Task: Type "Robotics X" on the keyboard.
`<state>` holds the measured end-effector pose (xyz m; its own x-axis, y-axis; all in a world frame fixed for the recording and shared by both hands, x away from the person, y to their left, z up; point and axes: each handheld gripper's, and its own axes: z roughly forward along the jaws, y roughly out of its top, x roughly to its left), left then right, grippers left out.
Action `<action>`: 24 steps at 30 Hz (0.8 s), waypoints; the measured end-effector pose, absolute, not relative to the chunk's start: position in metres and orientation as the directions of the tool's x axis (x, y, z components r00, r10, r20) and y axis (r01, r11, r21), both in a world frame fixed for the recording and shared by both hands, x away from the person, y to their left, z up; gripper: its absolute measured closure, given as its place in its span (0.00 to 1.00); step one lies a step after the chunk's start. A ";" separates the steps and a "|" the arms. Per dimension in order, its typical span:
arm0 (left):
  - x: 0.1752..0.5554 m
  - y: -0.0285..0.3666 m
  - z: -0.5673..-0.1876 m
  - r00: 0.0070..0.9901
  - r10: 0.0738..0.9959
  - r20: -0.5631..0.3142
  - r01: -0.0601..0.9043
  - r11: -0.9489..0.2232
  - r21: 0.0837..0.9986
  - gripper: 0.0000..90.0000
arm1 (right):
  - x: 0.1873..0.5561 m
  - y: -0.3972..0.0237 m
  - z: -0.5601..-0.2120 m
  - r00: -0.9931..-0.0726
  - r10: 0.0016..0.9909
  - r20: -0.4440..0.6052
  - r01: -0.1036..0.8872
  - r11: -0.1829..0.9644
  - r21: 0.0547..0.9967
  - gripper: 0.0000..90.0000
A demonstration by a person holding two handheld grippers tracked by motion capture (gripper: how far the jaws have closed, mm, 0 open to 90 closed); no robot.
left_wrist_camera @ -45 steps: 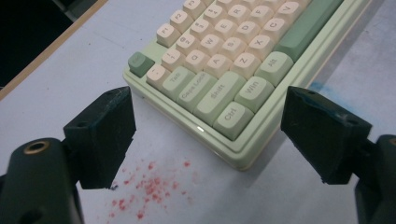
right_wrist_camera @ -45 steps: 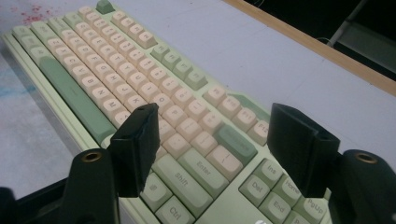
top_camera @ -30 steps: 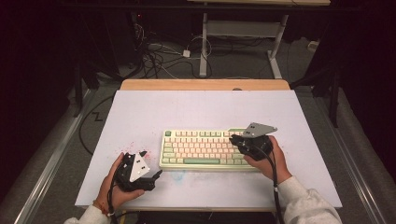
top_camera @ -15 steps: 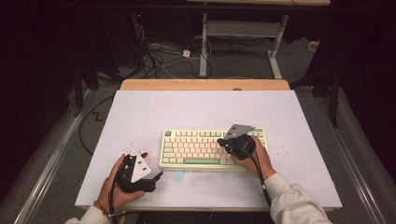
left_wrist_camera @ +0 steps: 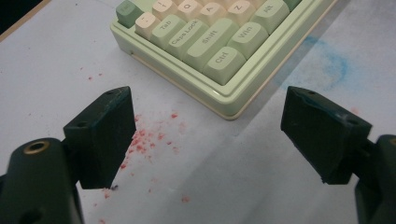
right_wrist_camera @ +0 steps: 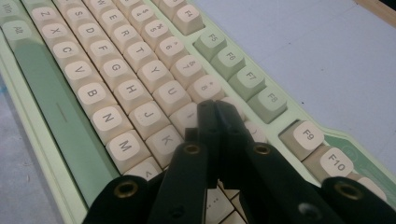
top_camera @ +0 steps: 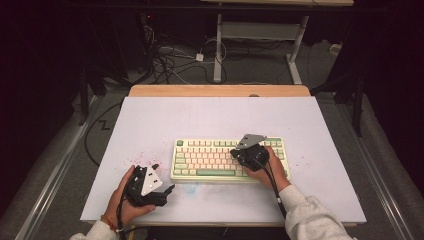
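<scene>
A pale green keyboard (top_camera: 227, 160) with cream keys lies near the middle of the white table top (top_camera: 220, 115). My right gripper (top_camera: 233, 153) is over the keyboard's right half, its jaws shut together with nothing between them. In the right gripper view its tips (right_wrist_camera: 215, 106) rest low over the cream keys just right of the J and K keys of the keyboard (right_wrist_camera: 116, 79). My left gripper (top_camera: 164, 178) rests on the table beside the keyboard's near left corner. Its jaws stand wide open and empty (left_wrist_camera: 208, 99), facing the Ctrl corner of the keyboard (left_wrist_camera: 219, 42).
Red specks (left_wrist_camera: 149, 137) dot the table by the left gripper, and a faint blue smudge (left_wrist_camera: 327, 65) lies in front of the keyboard. A wooden strip (top_camera: 220, 90) edges the table's far side. Cables (top_camera: 170, 62) and desk legs (top_camera: 218, 50) are on the floor beyond.
My right gripper has moved left and down onto the keyboard's keys. The left gripper has stayed where it was.
</scene>
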<state>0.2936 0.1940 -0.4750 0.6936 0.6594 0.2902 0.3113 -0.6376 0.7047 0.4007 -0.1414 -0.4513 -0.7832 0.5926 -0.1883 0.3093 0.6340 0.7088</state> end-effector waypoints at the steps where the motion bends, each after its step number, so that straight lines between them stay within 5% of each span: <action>1: 0.294 0.194 -0.475 0.695 0.658 0.289 0.313 -0.639 0.703 0.18 | 0.401 -0.142 -0.451 -0.781 0.595 -0.189 0.314 0.635 0.706 1.00; 24: 0.294 0.192 -0.476 0.701 0.655 0.283 0.318 -0.641 0.698 0.18 | 0.383 -0.150 -0.427 -0.775 0.602 -0.190 0.262 0.580 0.771 0.97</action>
<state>0.2942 0.1924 -0.4760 0.7009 0.6548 0.2828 0.3176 -0.6415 0.6983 0.3835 -0.1503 -0.4268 -0.7754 0.6024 -0.1896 0.2625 0.5804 0.7708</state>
